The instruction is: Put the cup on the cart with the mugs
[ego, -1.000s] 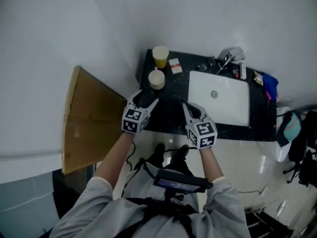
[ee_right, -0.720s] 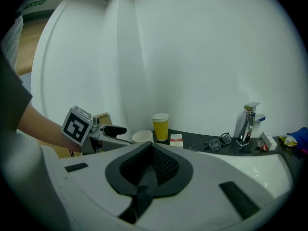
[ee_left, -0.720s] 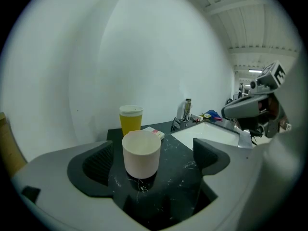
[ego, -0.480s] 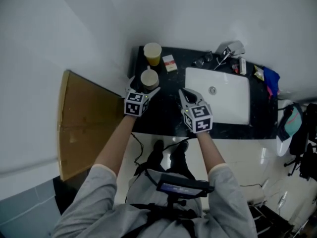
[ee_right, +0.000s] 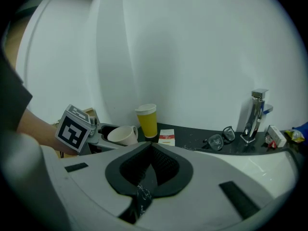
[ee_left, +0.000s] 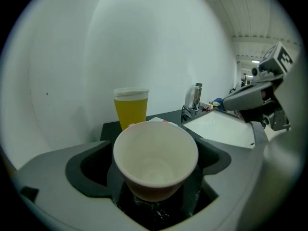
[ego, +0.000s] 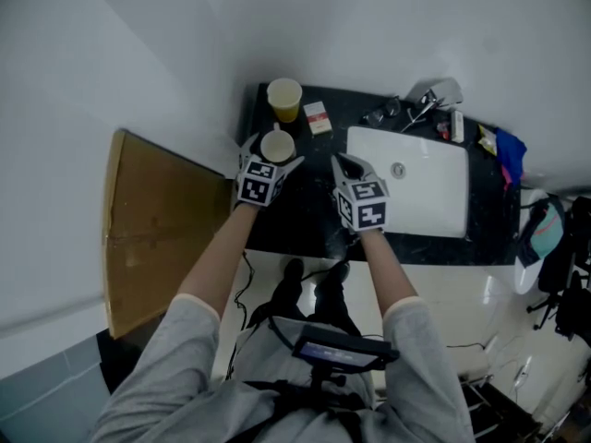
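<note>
Left tongs (ee_left: 154,177), spread, are bracketing the cup (ee_left: 155,153), right tongs (ee_right: 144,177) pressed together; off-centre closing could topple it toward 12 o'clock.

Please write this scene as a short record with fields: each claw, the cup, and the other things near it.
left claw: jaws apart, one each side of the cream round cup
right claw: jaws together, empty
cup place: left end of black counter, beside white rectangular sink
nearby: yellow paper cup, small red-and-white box
</note>
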`<action>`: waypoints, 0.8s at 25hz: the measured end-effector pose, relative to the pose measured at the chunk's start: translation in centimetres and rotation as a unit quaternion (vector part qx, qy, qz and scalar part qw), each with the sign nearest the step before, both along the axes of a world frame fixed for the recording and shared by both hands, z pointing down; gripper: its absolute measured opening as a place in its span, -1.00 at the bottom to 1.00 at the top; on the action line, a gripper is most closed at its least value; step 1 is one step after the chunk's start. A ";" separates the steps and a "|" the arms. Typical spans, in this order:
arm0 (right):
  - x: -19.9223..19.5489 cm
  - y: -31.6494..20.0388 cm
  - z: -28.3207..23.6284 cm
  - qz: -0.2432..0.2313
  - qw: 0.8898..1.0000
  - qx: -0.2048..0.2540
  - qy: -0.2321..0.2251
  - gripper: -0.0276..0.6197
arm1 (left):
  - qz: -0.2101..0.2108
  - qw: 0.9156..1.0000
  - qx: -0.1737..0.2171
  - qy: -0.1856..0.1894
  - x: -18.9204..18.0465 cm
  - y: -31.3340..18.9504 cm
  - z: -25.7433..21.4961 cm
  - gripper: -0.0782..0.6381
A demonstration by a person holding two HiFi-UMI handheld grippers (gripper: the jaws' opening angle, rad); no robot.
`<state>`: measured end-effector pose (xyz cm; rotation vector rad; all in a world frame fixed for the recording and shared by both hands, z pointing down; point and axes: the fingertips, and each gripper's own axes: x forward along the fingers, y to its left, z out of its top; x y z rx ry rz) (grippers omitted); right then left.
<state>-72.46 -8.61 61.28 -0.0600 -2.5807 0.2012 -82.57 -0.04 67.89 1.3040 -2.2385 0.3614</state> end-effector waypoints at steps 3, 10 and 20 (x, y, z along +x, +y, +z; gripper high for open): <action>-0.4 0.2 0.0 -0.003 1.000 -0.002 -0.001 -0.90 | 0.003 1.000 -0.003 -0.003 -0.3 -0.1 0.2 0.68; -0.7 0.1 0.1 -0.004 1.000 -0.003 0.000 -0.90 | 0.012 1.000 -0.005 -0.015 -0.4 -0.5 0.0 0.44; -0.1 0.2 -0.4 -0.011 1.000 0.005 -0.003 -0.90 | 0.014 1.000 -0.012 -0.009 0.3 1.0 -1.7 0.44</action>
